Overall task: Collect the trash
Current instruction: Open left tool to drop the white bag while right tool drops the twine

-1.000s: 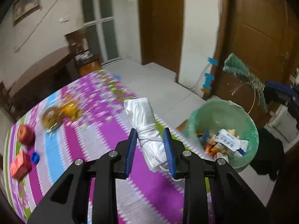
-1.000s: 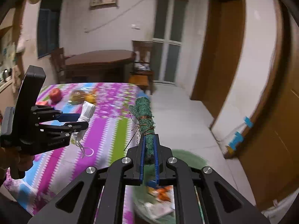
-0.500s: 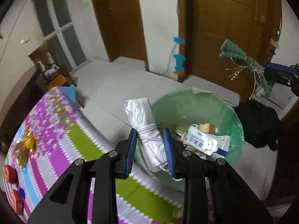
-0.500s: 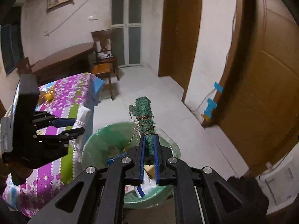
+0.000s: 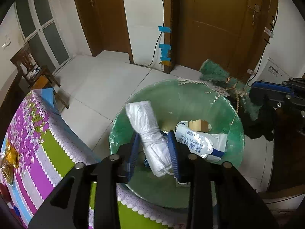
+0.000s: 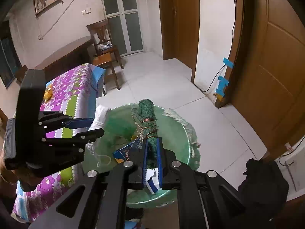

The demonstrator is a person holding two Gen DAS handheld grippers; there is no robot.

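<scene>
— Green is what fills your view: where are your two loads against that bin?

— Your left gripper (image 5: 154, 153) is clamped on the knotted white plastic bag (image 5: 147, 129), which stands tilted between the blue pads (image 5: 172, 152) directly over the green-lined trash bin (image 5: 233, 114). Your right gripper (image 6: 152, 158) is closed tight on the green tinsel bundle (image 6: 147, 118), tied round its middle with gold cord, and that too hangs above the bin's opening.

— What already lies inside the bin?

— You can see an alcohol wipes packet (image 5: 198, 142), a torn scrap of brown cardboard (image 5: 199, 125) beside it, and from your right wrist view a small blue box (image 6: 124, 149) near the bundle's lower end.

— And where does the bin stand?

— On the tiled floor, just beside the corner of your bench (image 5: 38, 139) with its purple, green and blue flowered cloth. A gold foil wrapper (image 5: 8, 158) rests on that cloth. A dark garment (image 6: 263, 181) lies on the floor to the bin's right, and a wooden chair (image 6: 103, 43) stands beyond the bench near the glazed doors.
</scene>
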